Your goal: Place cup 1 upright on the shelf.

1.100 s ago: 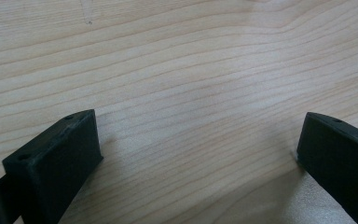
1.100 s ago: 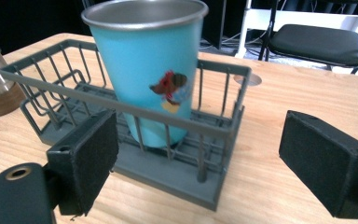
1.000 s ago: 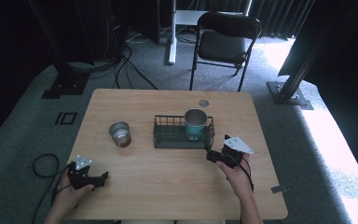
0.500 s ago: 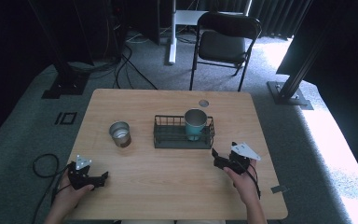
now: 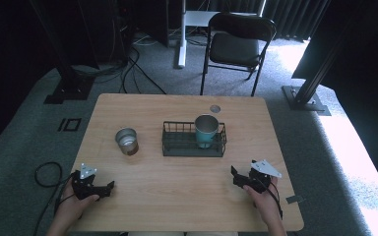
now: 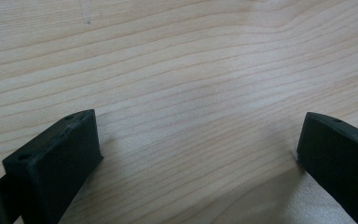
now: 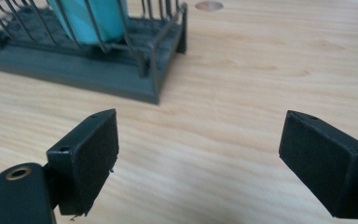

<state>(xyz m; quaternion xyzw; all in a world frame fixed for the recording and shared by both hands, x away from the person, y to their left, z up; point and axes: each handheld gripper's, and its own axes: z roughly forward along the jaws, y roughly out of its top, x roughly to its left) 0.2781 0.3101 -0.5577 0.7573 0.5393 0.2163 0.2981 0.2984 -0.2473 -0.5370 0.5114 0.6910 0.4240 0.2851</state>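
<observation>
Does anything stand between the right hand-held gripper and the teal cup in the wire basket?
Yes: the wire basket itself. Its near wall of bars stands between the open right hand-held gripper and the teal cup. Bare table otherwise.

High view overhead facing forward, gripper views low over table (image 5: pixel 187 196), right sharing wire basket (image 7: pixel 98 70)

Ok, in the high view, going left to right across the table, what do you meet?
Left gripper → metal cup → wire basket → teal cup standing in the basket's right end → right gripper.
</observation>
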